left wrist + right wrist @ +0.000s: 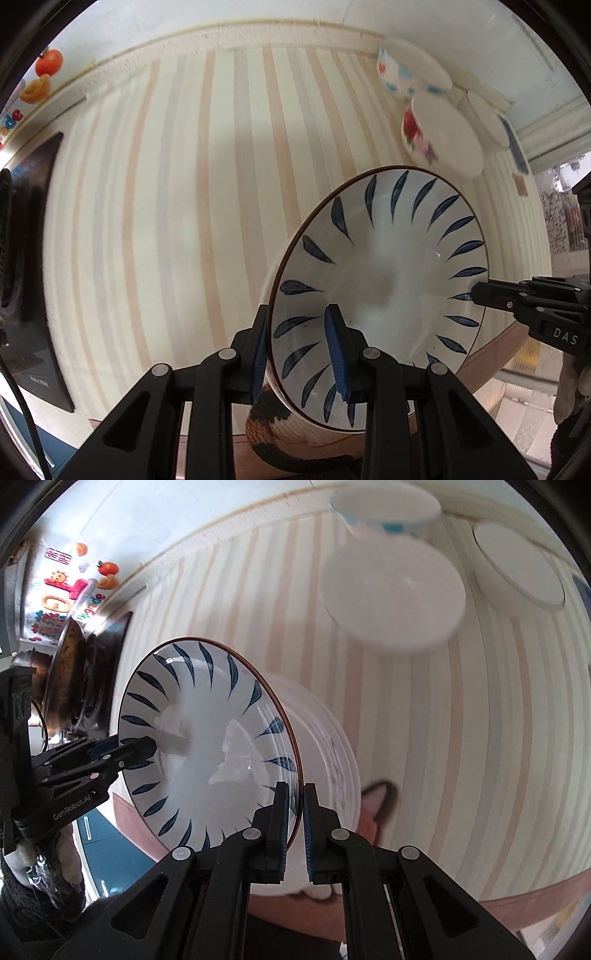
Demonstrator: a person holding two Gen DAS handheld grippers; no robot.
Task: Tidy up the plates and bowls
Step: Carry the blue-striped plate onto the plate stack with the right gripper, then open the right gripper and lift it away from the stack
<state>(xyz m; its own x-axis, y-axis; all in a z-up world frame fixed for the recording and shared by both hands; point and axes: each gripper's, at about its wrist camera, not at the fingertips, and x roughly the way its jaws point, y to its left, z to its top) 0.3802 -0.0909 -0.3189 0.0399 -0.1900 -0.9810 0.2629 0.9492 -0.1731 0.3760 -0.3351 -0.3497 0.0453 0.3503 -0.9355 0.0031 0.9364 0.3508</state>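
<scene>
A white bowl with blue leaf marks [380, 288] is held tilted above the striped table, gripped from both sides. My left gripper [299, 354] is shut on its near rim, one pad inside and one outside. My right gripper [295, 823] is shut on the opposite rim of the same bowl [207, 746]; it shows in the left wrist view [480, 295] at the bowl's right edge. The left gripper shows in the right wrist view [147, 747]. Several other bowls stand at the table's far side: a white bowl with red flowers [439, 136], a blue-patterned bowl [410, 74] and a white plate [487, 122].
The striped tablecloth [184, 221] covers the table. A dark stove with a pan [77, 675] stands at the left. A cat-patterned object [273, 424] lies under the held bowl. Fruit stickers [48, 62] decorate the wall.
</scene>
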